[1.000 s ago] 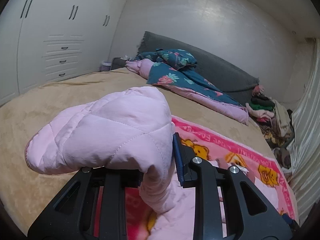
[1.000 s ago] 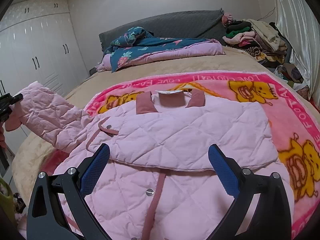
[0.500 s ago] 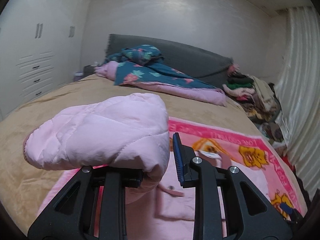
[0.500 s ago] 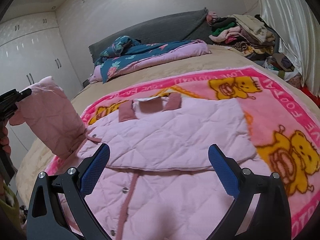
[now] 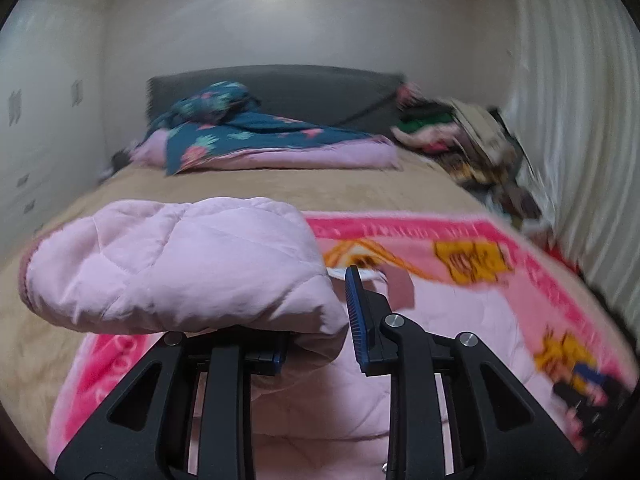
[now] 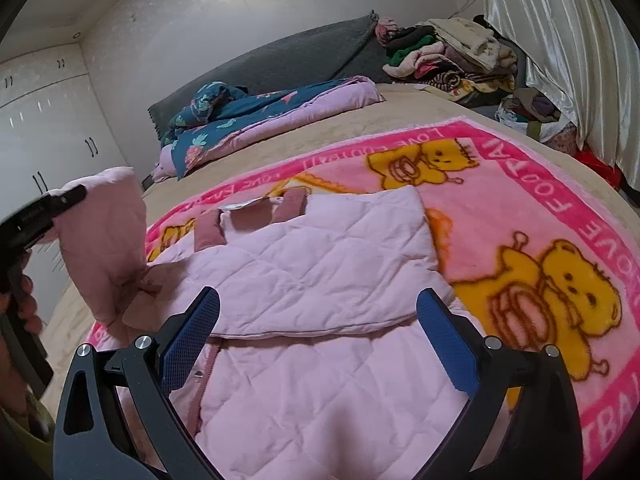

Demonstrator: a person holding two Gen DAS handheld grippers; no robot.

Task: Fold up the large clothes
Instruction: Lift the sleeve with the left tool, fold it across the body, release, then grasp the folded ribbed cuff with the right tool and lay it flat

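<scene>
1. The left hand-held gripper point(image 5: 320, 320) is clamped on the pink quilted sleeve point(image 5: 180, 264), which bulges over its left finger and fills the middle left of the left wrist view.
2. In the right wrist view the same left hand-held gripper point(image 6: 76, 194) sits at the far left edge, with the sleeve point(image 6: 104, 240) hanging from it in a raised fold above the jacket's left side.
3. A person's hand point(image 6: 24, 304) grips its dark handle at the left edge of that view.
4. The right hand-held gripper point(image 6: 320, 340) stands wide open at the bottom of its view, with nothing between its blue pads point(image 6: 188, 340); it hovers over the jacket.
5. The pink quilted jacket point(image 6: 320, 280) lies flat on the pink bear-print blanket point(image 6: 560, 280) in the centre of the frame, its darker pink collar point(image 6: 256, 220) pointing to the top of the frame.
6. One panel is folded across the jacket's chest, its edge running level just above the open pads.
7. The blanket lies on the tan bed point(image 6: 400, 112).
8. A blue floral quilt point(image 6: 240, 116) lies in the upper middle, and a pile of clothes point(image 6: 444, 56) sits at the upper right by the curtain point(image 6: 560, 60).
</scene>
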